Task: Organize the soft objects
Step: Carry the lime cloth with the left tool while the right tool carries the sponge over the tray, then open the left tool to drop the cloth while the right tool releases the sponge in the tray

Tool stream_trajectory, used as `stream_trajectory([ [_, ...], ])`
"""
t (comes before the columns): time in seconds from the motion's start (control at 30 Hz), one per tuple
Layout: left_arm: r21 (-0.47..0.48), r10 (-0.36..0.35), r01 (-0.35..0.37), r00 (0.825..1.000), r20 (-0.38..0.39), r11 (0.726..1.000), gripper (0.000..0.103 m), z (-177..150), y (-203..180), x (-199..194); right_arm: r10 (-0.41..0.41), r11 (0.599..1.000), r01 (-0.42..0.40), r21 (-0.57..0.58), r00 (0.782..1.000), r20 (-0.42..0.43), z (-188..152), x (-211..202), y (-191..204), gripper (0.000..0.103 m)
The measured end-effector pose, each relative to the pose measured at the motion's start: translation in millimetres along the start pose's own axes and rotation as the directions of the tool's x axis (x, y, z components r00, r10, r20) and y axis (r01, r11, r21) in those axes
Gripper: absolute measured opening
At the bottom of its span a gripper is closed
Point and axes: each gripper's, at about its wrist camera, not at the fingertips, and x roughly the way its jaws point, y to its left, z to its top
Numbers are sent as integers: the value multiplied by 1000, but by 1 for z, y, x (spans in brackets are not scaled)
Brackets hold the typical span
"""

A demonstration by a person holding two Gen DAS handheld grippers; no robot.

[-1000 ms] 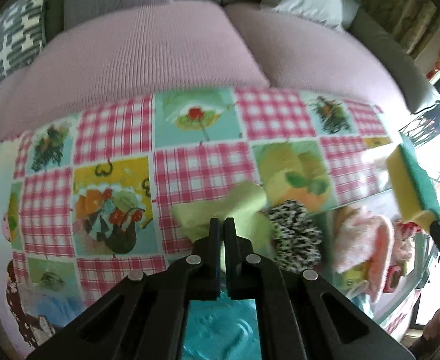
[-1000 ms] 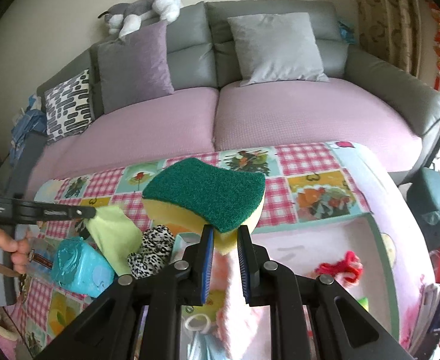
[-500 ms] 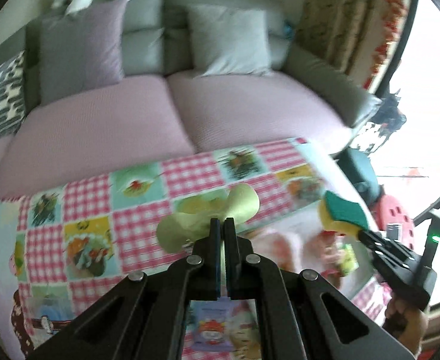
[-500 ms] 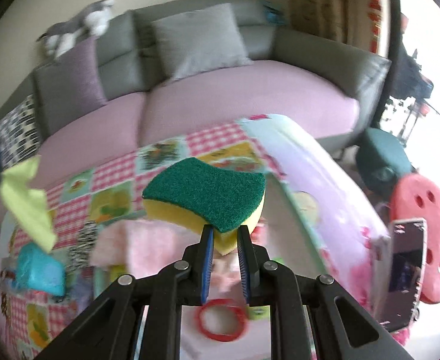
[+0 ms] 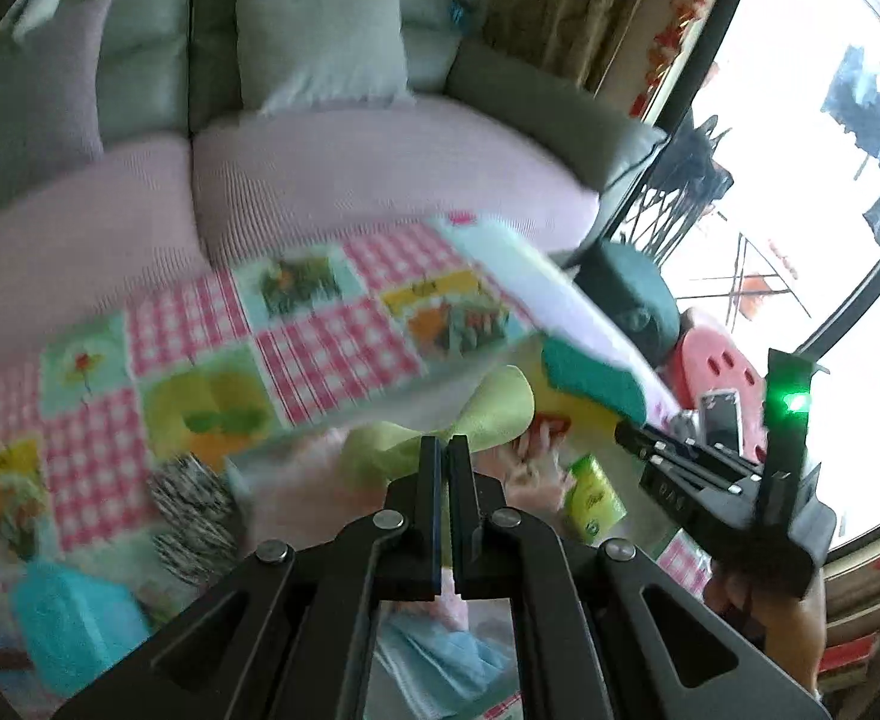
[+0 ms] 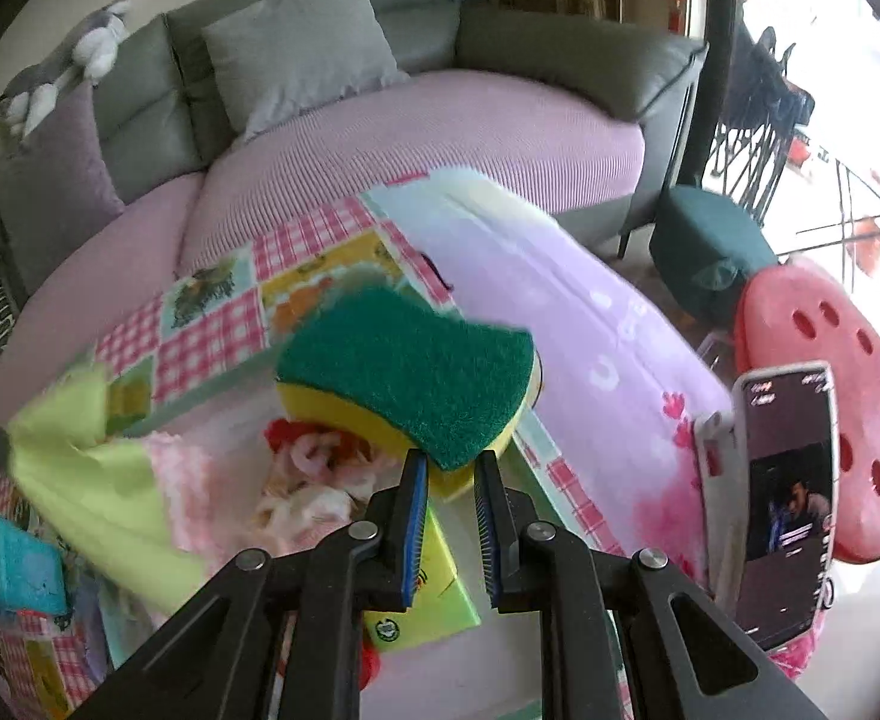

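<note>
My left gripper [image 5: 444,450] is shut on a light green cloth [image 5: 475,420], which hangs over a box [image 5: 272,468] holding pink fluffy items [image 6: 314,480]. In the right wrist view the same cloth [image 6: 104,492] shows at the left. My right gripper [image 6: 448,468] is shut on a yellow sponge with a green scouring top [image 6: 410,378], held above the box. From the left wrist view the sponge [image 5: 589,384] and the right gripper [image 5: 622,435] appear at the right, close to the cloth.
A checked patchwork tablecloth [image 5: 332,336] covers the table before a pink-covered sofa [image 6: 428,126]. A leopard-print scrunchie [image 5: 194,516], a teal sponge [image 6: 20,576] and a green carton [image 6: 422,594] lie about. A phone [image 6: 787,498] and a red stool [image 6: 823,402] stand right.
Both grippers have swung right over the box. The green cloth travelled with the left gripper, the sponge sank lower with the right one. Both views rolled.
</note>
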Motion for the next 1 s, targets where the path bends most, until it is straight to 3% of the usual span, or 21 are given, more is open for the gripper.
stream_trajectory([
  [0.13, -61, 14, -18, 998, -66, 998, 2, -19, 10, 33, 2, 1000, -2, 1, 999, -42, -5, 13, -2, 17],
  [0.3, -69, 68, -75, 993, -98, 995, 2, -36, 16, 50, 0, 1000, 0, -7, 998, -58, -7, 15, 0, 17],
  [0.63, -98, 81, -91, 991, -105, 991, 2, -57, 20, 44, 26, 998, -28, -49, 999, -35, -5, -2, 13, 17],
  [0.7, -96, 78, -87, 992, -95, 992, 6, -59, 18, 38, 42, 997, -44, -59, 999, -31, -4, -4, 17, 17],
  [0.83, -99, 81, -90, 992, -95, 991, 34, -64, 18, 32, 58, 995, -61, -74, 998, -35, -3, -6, 24, 17],
  [1.0, -115, 101, -110, 992, -81, 987, 37, -65, 21, 22, 83, 993, -85, -78, 996, -36, -3, -9, 28, 17],
])
